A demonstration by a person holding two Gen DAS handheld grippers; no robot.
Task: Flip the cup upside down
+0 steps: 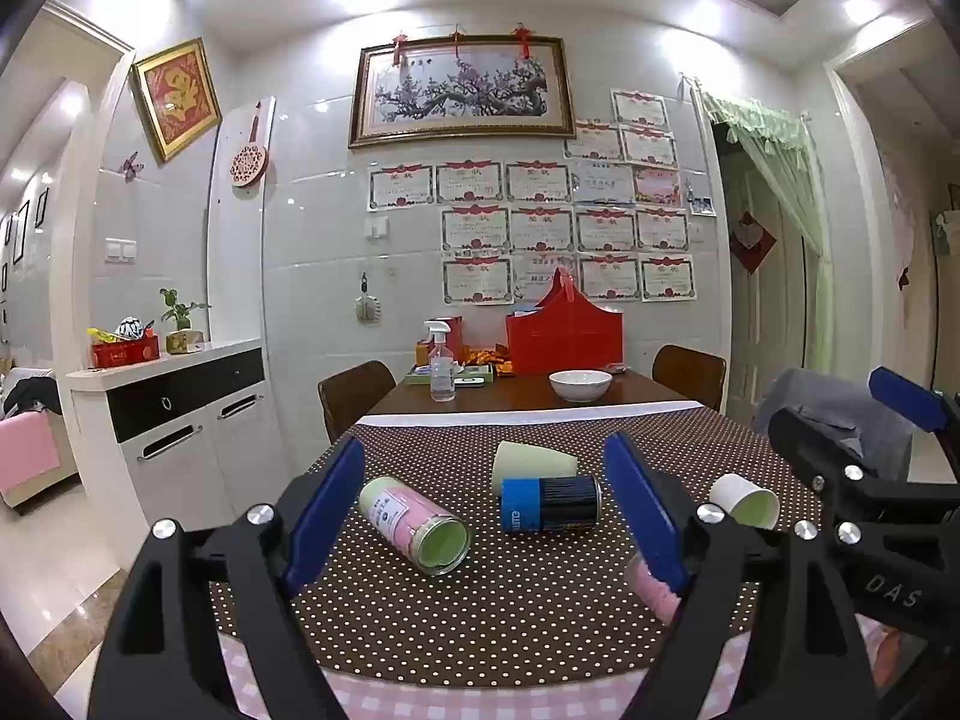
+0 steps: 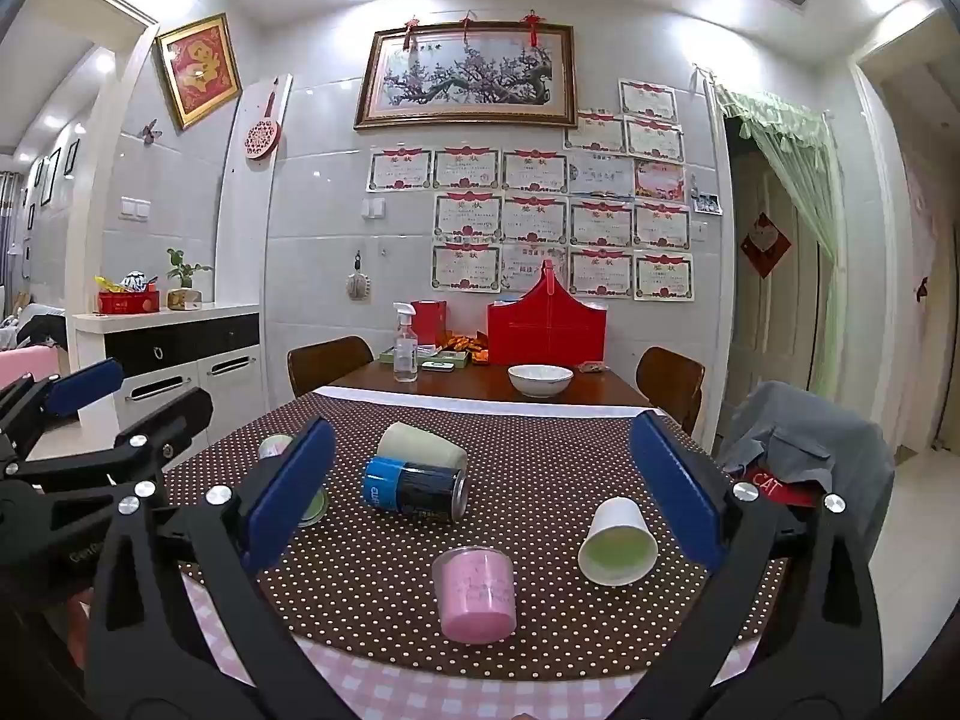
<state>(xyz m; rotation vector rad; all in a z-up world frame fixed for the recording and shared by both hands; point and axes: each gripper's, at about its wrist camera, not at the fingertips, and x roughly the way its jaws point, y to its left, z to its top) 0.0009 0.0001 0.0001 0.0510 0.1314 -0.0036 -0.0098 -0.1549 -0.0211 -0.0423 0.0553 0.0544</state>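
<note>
White tiled walls hung with a framed blossom painting point(image 1: 461, 93) and rows of certificates stood behind a long table whose near end wore a brown dotted cloth point(image 2: 540, 618). Five cups lay or stood on that cloth. A pink cup point(image 2: 477, 594) stood nearest the front edge, mouth up as far as could be told. Just to its right a white paper cup point(image 2: 618, 543) lay tipped with its green inside facing the camera. Farther back, a blue and black can-shaped cup point(image 2: 414, 491) lay on its side, touching a cream cup point(image 2: 422, 447) that lay on its side behind it. On the left lay a pink-labelled cup point(image 1: 414, 525) on its side, its green mouth toward the front.

Both tools hovered above the near edge with nothing between their blue pads. The left gripper point(image 1: 489, 516) was spread wide, and the right gripper point(image 2: 486, 495) was likewise released. A white bowl point(image 2: 540, 379) and a spray bottle point(image 2: 405, 351) sat on the bare wood beyond, before a red box point(image 2: 546, 330).
</note>
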